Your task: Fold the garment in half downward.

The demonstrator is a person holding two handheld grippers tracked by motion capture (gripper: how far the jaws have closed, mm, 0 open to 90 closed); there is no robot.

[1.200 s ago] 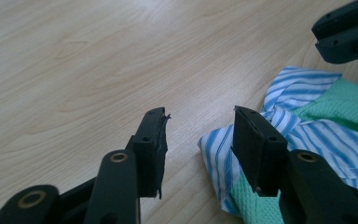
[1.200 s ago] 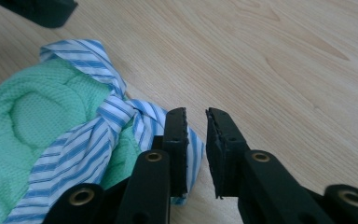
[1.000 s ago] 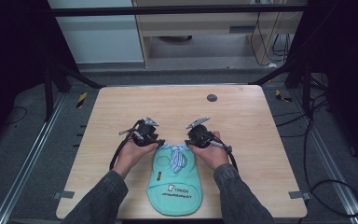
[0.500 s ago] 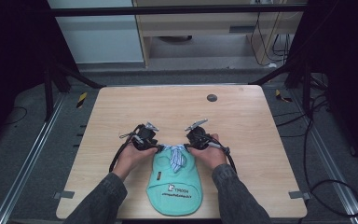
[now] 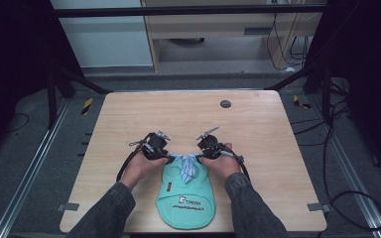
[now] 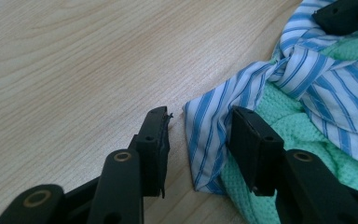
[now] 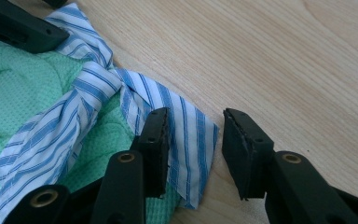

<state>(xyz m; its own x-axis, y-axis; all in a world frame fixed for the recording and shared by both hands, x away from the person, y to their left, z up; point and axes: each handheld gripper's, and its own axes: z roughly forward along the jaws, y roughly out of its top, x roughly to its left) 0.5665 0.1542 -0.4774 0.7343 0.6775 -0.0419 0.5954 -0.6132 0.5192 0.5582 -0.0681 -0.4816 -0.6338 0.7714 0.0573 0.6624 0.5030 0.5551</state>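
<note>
One green bib (image 5: 186,196) lies at the desk's (image 5: 258,129) near edge, with one knotted striped tie (image 5: 187,163) at its top. Your left gripper (image 6: 198,135) has fingers spread astride one tie end; your right gripper (image 7: 193,140) likewise. The high view alone shows the bib's white print.

We've got a light wooden table (image 5: 188,114) with rounded corners, and there's a small dark round spot (image 5: 225,103) near its far edge, a bit right of the middle. Under it is dark grey floor (image 5: 25,148), with metal rails (image 5: 34,163) running along both sides of the table. Yellow-and-black striped bits (image 5: 87,105) sit on the floor just off both far corners. Black cables (image 5: 357,198) loop around on the right. Behind the table we see a pale panel (image 5: 114,39), a beige shelf unit (image 5: 218,29), and black frame bars (image 5: 188,10). Both sides are very dark.
</note>
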